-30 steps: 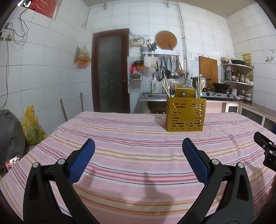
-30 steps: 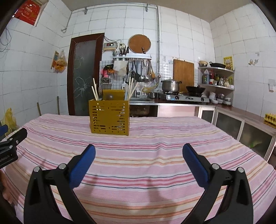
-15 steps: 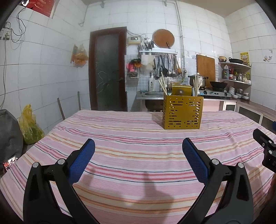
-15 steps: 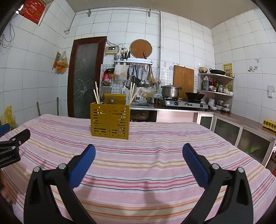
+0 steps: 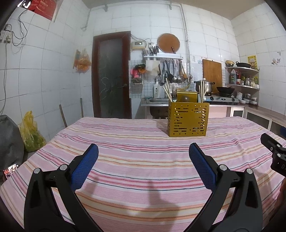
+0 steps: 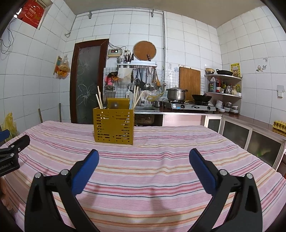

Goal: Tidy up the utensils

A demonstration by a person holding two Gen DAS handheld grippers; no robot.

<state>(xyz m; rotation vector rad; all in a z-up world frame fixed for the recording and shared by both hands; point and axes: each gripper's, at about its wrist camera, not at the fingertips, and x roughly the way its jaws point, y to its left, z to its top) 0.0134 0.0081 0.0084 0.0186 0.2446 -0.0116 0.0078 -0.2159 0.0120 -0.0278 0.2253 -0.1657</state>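
- Left wrist view: left gripper (image 5: 143, 151), black plastic arms with blue textured pads, jaws spread wide, nothing between them, above the tablecloth.
- Tablecloth (image 5: 135, 142): woven fabric, pink, white, orange and dark stripes, lightly creased.
- Utensil caddy (image 5: 188, 119): mustard-yellow box with slotted perforated walls, upright on the cloth at 1 o'clock from the gripper, well apart from it.
- Chopsticks (image 5: 167, 89): pale sticks, tilted, standing in the caddy's left and right compartments; a metal fork (image 5: 174, 97) beside the left ones.
- Red sign (image 5: 45, 7) at 11 o'clock, writing too small to read.
- Right gripper's black tip at 3 o'clock, at the frame edge.
- Right wrist view: right gripper (image 6: 143, 157), same black-and-blue build, jaws spread wide, empty.
- Utensil caddy (image 6: 113, 125) at 11 o'clock, upright, chopsticks (image 6: 99, 97) leaning out.
- Left gripper at 9 o'clock, white lettering on its body only partly legible.
- Round wooden board (image 6: 144, 50) on the tiled wall; steel pot (image 6: 176, 93) on the stove.
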